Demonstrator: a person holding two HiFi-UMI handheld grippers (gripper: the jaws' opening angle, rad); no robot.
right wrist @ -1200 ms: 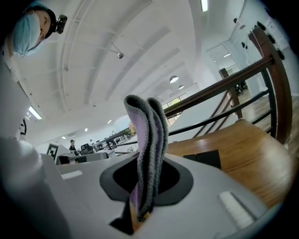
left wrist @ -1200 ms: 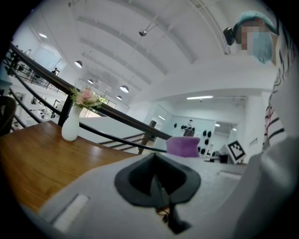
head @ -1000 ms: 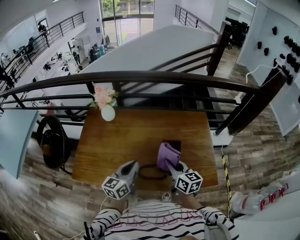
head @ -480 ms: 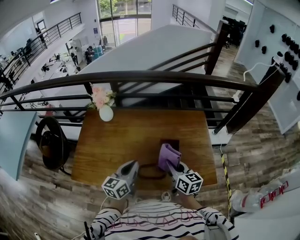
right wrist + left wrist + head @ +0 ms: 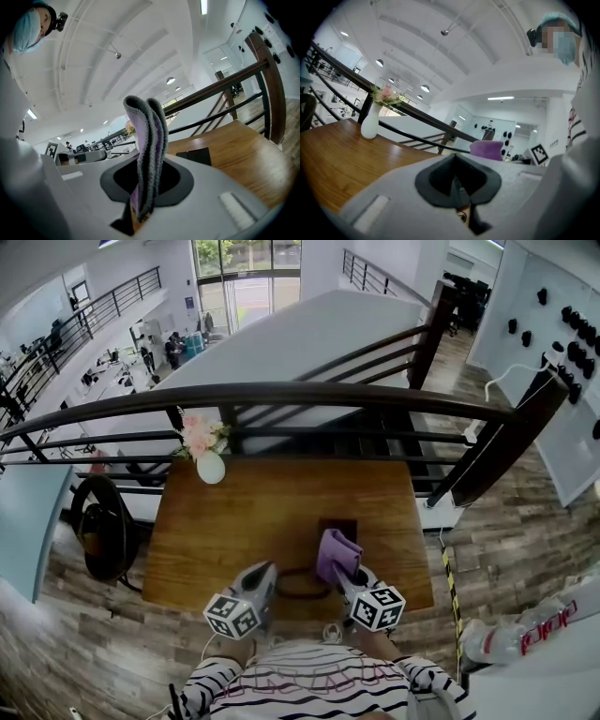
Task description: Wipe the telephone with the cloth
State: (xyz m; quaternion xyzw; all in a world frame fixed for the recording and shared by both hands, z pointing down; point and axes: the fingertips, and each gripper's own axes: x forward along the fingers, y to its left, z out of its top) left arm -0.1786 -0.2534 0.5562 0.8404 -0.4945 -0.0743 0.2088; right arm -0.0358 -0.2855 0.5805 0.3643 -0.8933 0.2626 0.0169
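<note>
My right gripper (image 5: pixel 343 576) is shut on a folded purple cloth (image 5: pixel 337 555), which stands up from its jaws (image 5: pixel 150 154). The telephone (image 5: pixel 338 525), a flat dark block, lies on the wooden table (image 5: pixel 262 512) just beyond the cloth and is partly hidden by it. In the right gripper view the telephone (image 5: pixel 194 155) lies low on the wood past the jaws. My left gripper (image 5: pixel 266 570) hovers near the table's front edge, left of the cloth. Its jaws (image 5: pixel 458 183) are shut with nothing between them. The cloth (image 5: pixel 487 149) shows to its right.
A white vase with pink flowers (image 5: pixel 210 463) stands at the table's back left corner. A thin dark loop (image 5: pixel 302 584) lies on the wood between the grippers. A dark railing (image 5: pixel 281 395) runs behind the table, with a drop beyond. A black chair (image 5: pixel 101 521) sits at the left.
</note>
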